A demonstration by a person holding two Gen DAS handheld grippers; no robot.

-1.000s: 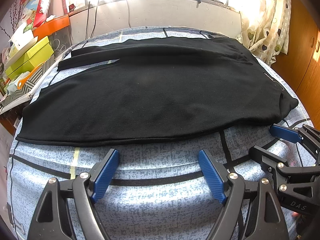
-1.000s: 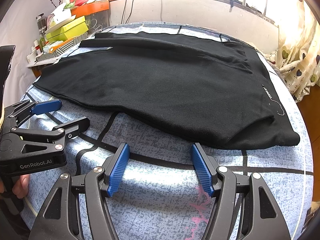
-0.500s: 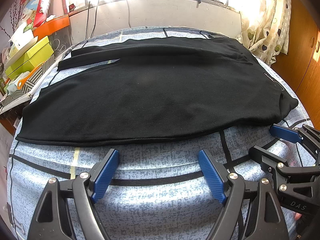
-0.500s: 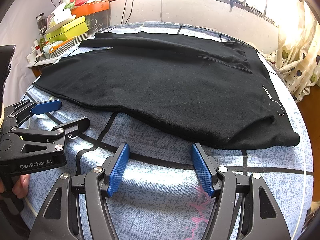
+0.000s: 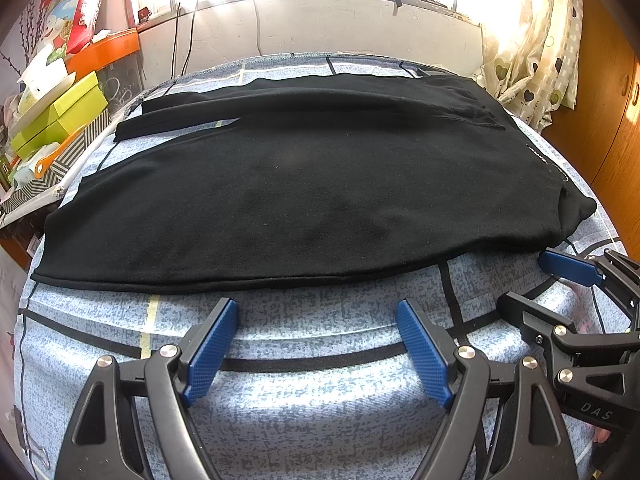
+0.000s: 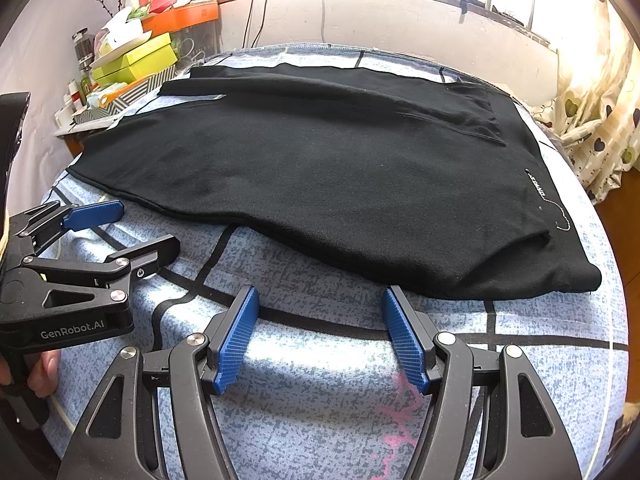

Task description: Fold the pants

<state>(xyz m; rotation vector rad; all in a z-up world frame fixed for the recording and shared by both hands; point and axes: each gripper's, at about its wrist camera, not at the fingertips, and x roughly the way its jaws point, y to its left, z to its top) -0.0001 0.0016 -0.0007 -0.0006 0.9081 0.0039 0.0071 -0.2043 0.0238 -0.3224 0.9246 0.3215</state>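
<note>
Black pants (image 5: 304,192) lie spread flat across a blue patterned bed cover (image 5: 304,420), legs pointing left and waist at the right (image 6: 532,216). My left gripper (image 5: 316,312) hovers open just short of the near hem, nothing between its blue pads. My right gripper (image 6: 320,300) is also open, just short of the near edge toward the waist end. Each gripper shows in the other's view: the right one (image 5: 532,280) at the right, the left one (image 6: 136,226) at the left, held by a hand (image 6: 44,372).
Stacked yellow-green and orange boxes (image 5: 60,120) crowd a shelf at the left. A white wall with cables (image 5: 320,28) runs behind the bed. A patterned curtain (image 5: 536,40) and a wooden cabinet (image 5: 608,120) stand at the right.
</note>
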